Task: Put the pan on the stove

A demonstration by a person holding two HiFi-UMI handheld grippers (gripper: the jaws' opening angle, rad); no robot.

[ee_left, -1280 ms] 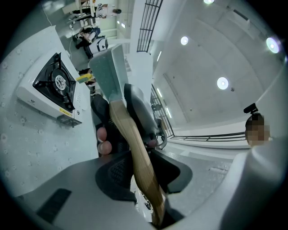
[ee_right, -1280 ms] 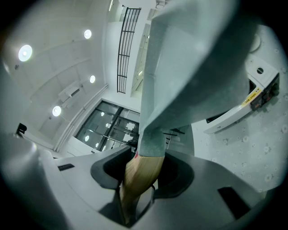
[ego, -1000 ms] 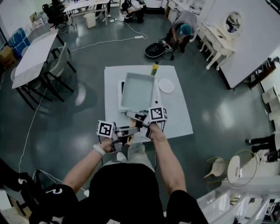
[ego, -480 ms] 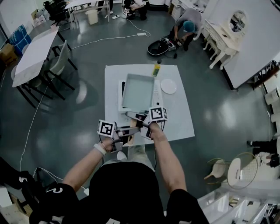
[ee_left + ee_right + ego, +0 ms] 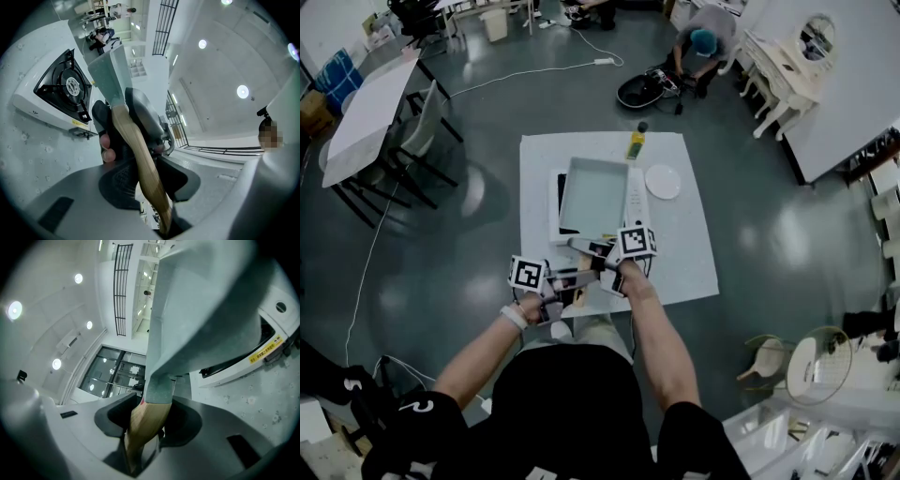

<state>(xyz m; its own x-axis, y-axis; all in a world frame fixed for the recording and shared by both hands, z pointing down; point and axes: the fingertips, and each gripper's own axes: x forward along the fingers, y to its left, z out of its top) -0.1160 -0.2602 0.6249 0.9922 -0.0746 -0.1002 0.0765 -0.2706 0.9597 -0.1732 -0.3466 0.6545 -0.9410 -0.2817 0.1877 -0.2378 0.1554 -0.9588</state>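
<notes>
From where I stand, the pan (image 5: 592,195) is up in the air over the stove (image 5: 636,204), which sits on the white desk (image 5: 686,255). It is a square, pale grey-blue pan with a long wooden handle (image 5: 140,161) reaching back toward the person. I can't tell from here whether its base has met the burner grate, though it looks to be just above it.

Both tools are on that handle. The left gripper (image 5: 146,180) has its jaws clamped on the outer end of the wood. The right gripper (image 5: 149,425) has its jaws clamped further up, right where the wood meets the pan's grey neck.

My guess is the pan is stiff metal and not fragile, so it won't flex or mind a firm squeeze. Most of its weight sits well out past the grips, so I'd expect it to want to dip at the far edge. The handle looks smooth and tapered, so it could roll or slide between the pads if the squeeze eases. Taking hold in two places along the handle seems sensible: the forward grip carries the load, the rear one checks twisting. The bare rim would be a poor place to take hold.

A bottle (image 5: 635,142) and a small white plate (image 5: 662,181) stand near the stove, clear of the pan.
</notes>
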